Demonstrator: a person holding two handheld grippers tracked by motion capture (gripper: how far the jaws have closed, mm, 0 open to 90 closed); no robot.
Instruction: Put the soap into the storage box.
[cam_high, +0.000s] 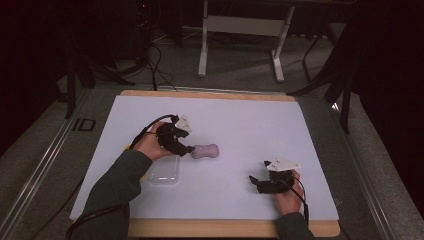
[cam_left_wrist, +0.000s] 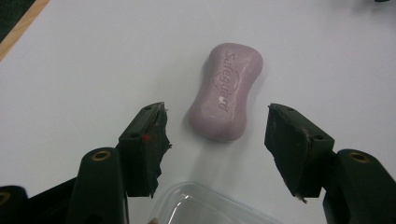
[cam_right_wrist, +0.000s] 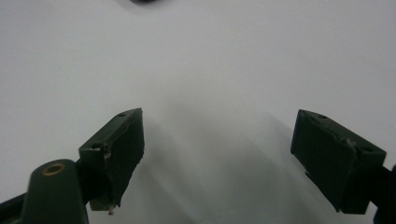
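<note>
Left gripper view: clear dish (cam_left_wrist: 210, 207) cut off btm.

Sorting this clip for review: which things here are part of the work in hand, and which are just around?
In the work:
left gripper, jaws open toward the soap
pink soap bar
clear plastic tray beside it

Just around:
right gripper, open over bare white tabletop
white frame legs on the floor beyond
</note>
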